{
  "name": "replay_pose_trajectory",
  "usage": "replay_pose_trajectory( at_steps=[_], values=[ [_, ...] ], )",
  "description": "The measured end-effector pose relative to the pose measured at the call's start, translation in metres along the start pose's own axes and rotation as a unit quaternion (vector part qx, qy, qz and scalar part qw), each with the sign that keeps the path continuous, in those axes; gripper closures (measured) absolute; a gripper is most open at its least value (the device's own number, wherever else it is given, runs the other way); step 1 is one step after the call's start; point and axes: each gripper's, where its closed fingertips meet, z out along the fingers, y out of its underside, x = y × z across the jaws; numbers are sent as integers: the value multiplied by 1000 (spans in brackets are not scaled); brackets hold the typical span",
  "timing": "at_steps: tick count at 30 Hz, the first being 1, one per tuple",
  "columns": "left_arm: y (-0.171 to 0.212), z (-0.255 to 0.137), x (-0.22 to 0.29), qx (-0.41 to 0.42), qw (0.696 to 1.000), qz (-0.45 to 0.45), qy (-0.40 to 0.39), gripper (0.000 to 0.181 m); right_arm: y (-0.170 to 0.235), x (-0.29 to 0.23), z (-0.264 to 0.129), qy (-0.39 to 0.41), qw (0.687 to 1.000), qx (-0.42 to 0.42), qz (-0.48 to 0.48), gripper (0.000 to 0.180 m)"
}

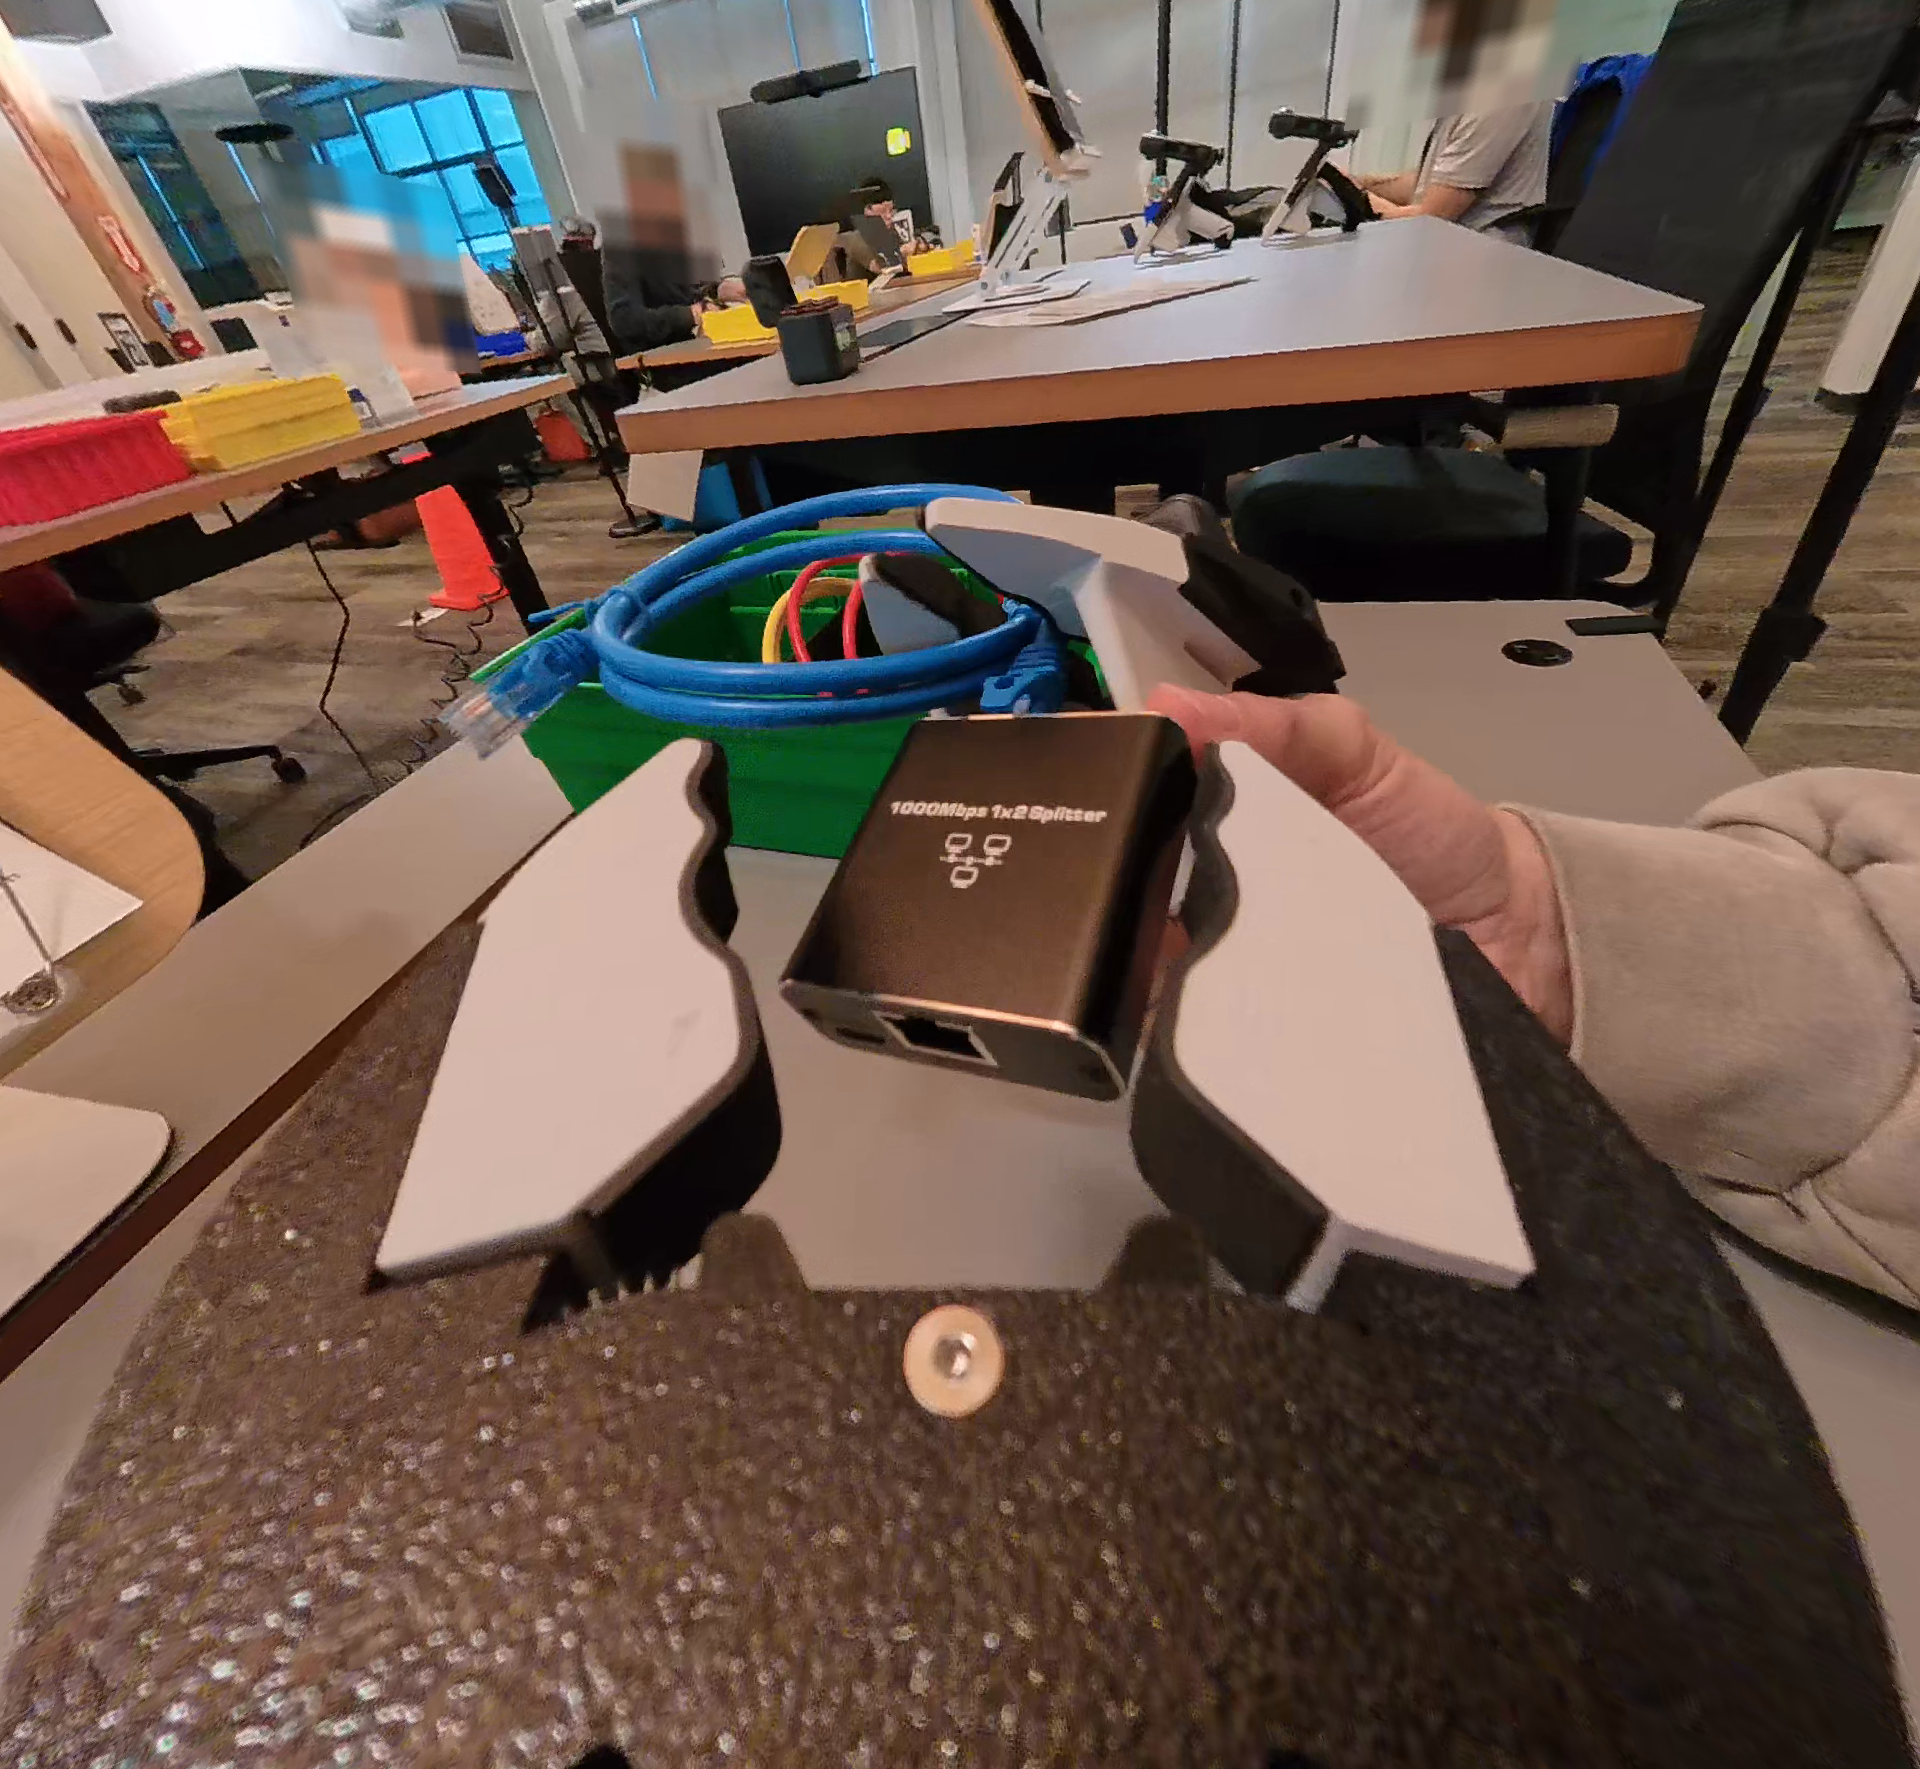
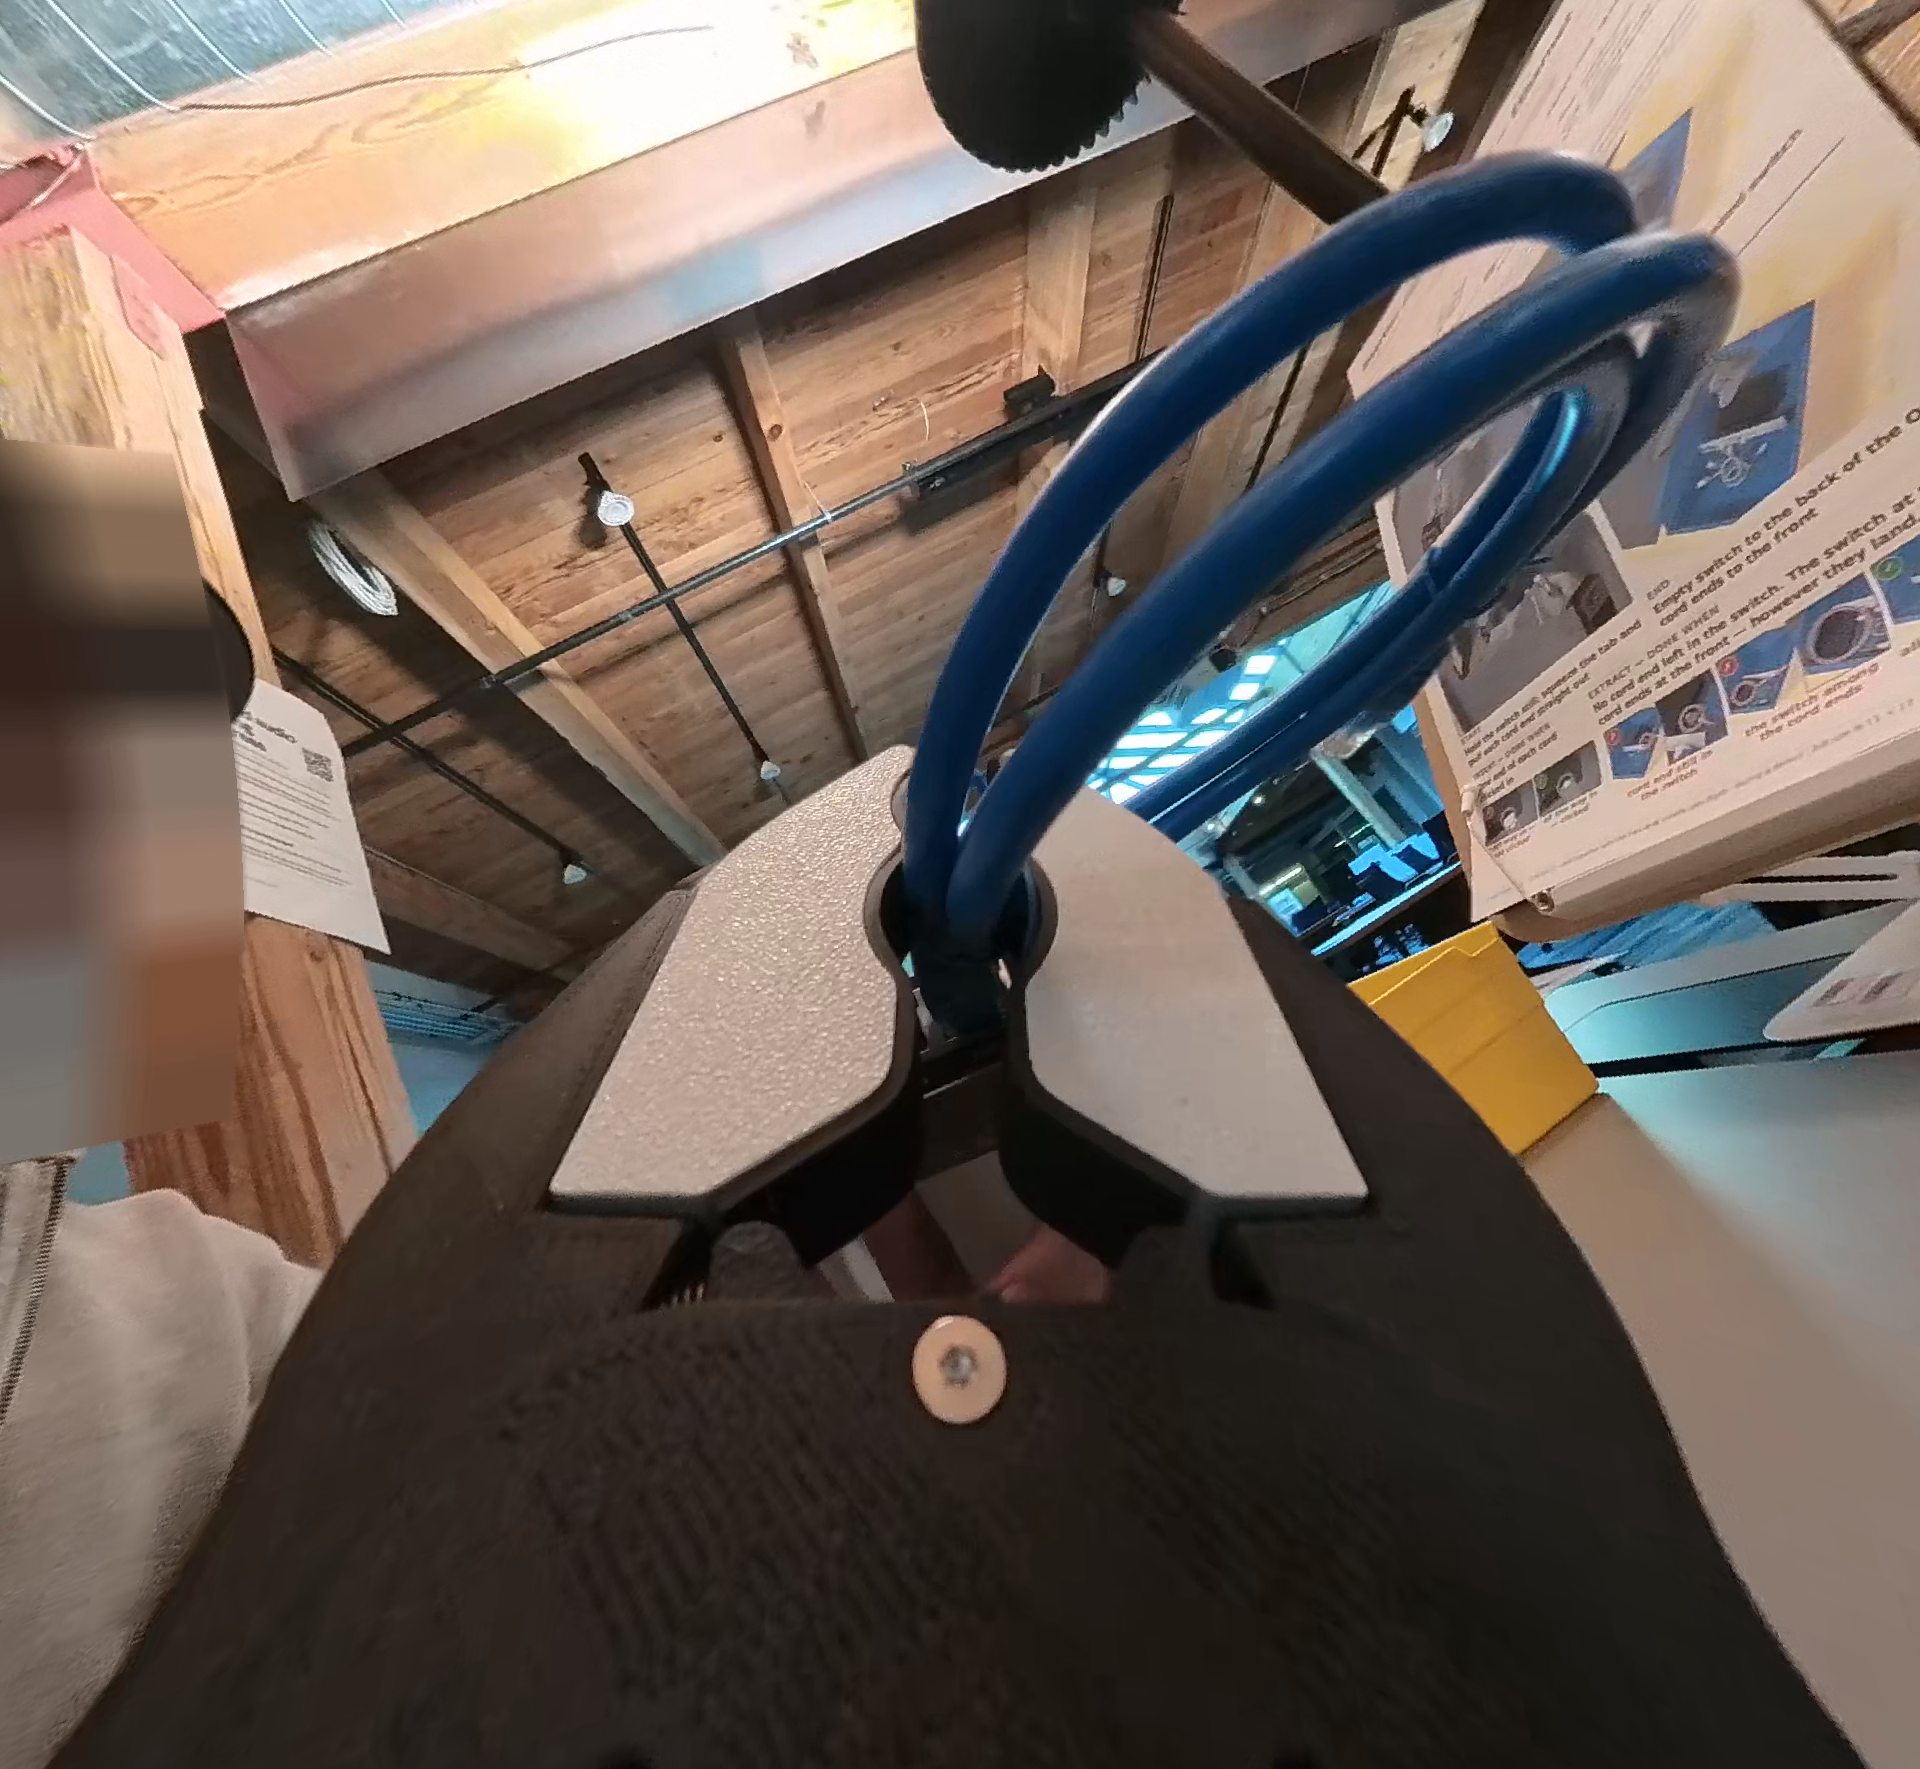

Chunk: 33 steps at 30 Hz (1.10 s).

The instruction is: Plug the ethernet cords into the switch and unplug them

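The green bin (image 1: pixel 665 763) sits beyond the black switch (image 1: pixel 997 898), which rests between the left gripper's (image 1: pixel 961 898) spread fingers, 1 port facing back. The right gripper (image 2: pixel 961 898), nearer, pinches the blue ethernet cord (image 2: pixel 1247 493), plug hidden.

green bin (image 1: pixel 665 763) and blue cord (image 1: pixel 727 670) ahead

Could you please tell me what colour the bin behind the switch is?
Green bin, clearest in the left wrist view.
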Motion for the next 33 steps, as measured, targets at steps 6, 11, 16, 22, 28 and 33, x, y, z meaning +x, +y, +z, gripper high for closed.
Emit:
replay_pose_trajectory(
  at_steps=[6,11,16,22,28,33],
  values=[
    [1,1,2,-3,1000,-11,10,98,-9,-3,-3,-4,1000,22,-18,168],
    [3,1,13,17,996,-55,71,95,-14,-15,-3,-49,998,33,-1,168],
    [6,8,22,36,991,-89,90,92,-12,-14,-2,-51,998,47,6,168],
    [7,12,20,37,992,-100,75,96,-7,-19,1,-57,998,29,-21,168],
    [7,11,18,31,995,-77,60,96,-7,-17,0,-62,998,25,2,168],
    [9,11,17,22,994,-86,62,97,-5,-11,-1,-49,999,16,10,168]
  ],
)
